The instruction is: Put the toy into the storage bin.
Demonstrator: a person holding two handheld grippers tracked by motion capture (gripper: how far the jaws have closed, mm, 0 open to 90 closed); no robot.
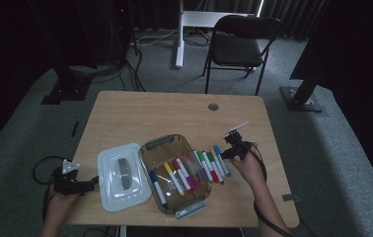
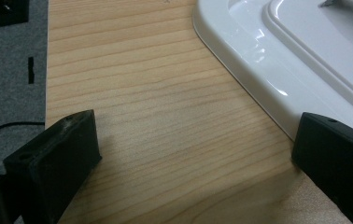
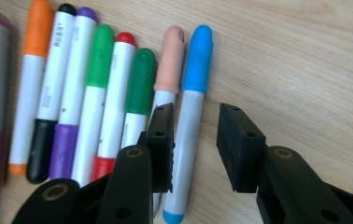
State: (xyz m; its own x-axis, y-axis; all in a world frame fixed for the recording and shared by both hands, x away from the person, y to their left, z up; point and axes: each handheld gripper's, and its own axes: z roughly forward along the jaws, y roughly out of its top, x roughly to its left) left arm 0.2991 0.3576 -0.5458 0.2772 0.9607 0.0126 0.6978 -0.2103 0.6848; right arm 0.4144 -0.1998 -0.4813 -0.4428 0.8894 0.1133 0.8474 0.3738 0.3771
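The table (image 1: 125, 113) is the biggest thing here, and the markers lying on it can roll. If you bump one, it may roll toward the edge near your right arm.

Next comes the clear box (image 1: 174, 173), which already has some markers inside. The white lid (image 1: 120, 180) lies just beside it on the left. Your left gripper (image 1: 83, 186) sits near the lid's corner, with its jaws spread wide and nothing between them. Keep it there, so you do not push the lid into the box.

Then the row of markers (image 3: 95, 93) lies on the wood to the right of the box, side by side and touching. They are packed close, so one black finger (image 3: 161, 140) could catch the peach marker (image 3: 170, 60) and drag it along.

The smallest thing is the blue marker (image 3: 191, 121), at the outer end of the row. Your right gripper (image 3: 193, 144) has its jaws around it, one on each side. They are not pinching it; there is a clear gap on the right side. If you lift too soon, it will stay on the table. If you squeeze it off-centre, it may tip or slip out on the way to the box.
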